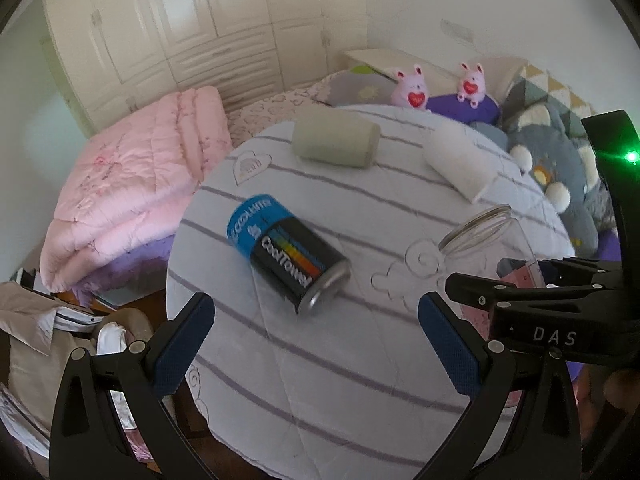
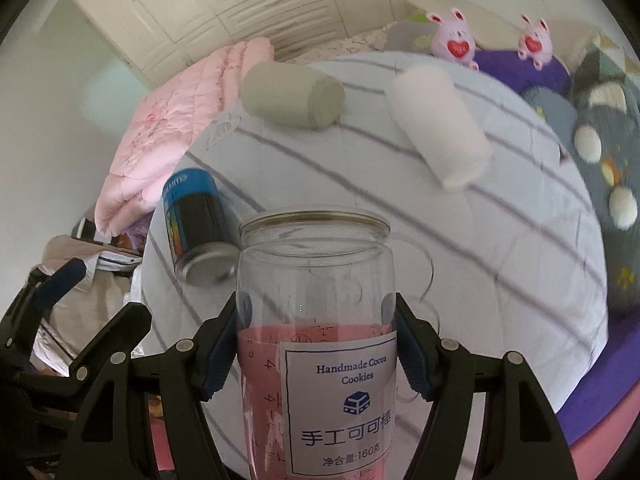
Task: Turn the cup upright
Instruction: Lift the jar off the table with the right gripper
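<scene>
**Clear jar held over the striped quilt**

The right gripper is clamped on the clear jar, its blue pads pressing both sides just above the pink label, open mouth pointing away from the camera. The jar sits above the near right part of the striped quilt. The left gripper hangs over the near edge, jaws spread wide and holding nothing. A blue-and-black can lies mid-quilt; a green cup and white cup lie toward the far edge.
</scene>
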`<state>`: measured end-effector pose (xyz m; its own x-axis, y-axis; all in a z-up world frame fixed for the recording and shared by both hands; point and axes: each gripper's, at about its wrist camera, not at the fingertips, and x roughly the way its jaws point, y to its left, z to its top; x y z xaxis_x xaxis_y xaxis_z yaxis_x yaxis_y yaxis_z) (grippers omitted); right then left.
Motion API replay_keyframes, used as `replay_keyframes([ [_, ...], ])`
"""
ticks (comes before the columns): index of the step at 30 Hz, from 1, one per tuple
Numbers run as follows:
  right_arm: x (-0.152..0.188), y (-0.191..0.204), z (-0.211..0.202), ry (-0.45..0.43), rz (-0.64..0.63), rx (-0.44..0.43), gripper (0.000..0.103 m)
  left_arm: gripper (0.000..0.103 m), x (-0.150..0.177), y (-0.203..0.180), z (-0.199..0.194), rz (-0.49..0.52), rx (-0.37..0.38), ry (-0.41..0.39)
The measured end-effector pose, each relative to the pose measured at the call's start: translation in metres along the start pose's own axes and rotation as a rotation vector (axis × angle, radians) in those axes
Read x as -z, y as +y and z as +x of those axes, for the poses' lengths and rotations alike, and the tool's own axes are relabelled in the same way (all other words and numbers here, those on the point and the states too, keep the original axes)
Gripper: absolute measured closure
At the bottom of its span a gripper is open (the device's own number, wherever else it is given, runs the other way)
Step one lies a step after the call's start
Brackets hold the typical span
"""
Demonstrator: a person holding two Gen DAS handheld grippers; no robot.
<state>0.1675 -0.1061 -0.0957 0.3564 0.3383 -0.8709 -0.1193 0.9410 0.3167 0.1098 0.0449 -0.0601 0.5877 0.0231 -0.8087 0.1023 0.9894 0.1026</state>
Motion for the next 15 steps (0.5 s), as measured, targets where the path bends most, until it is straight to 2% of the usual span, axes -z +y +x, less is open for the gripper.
replay_keyframes([
  [4,0.014,-0.007,0.011,0.015,0.055,-0.005,0.033,0.000,0.008,-0.003,0.011,0.028,0.018,0.034],
  [7,0.022,-0.016,0.023,0.047,0.107,-0.043,0.033,0.000,0.013,-0.007,0.016,0.057,0.020,0.048],
  [15,0.025,-0.019,0.040,0.084,0.154,-0.052,0.032,0.000,0.018,-0.015,0.036,0.113,-0.018,0.105],
])
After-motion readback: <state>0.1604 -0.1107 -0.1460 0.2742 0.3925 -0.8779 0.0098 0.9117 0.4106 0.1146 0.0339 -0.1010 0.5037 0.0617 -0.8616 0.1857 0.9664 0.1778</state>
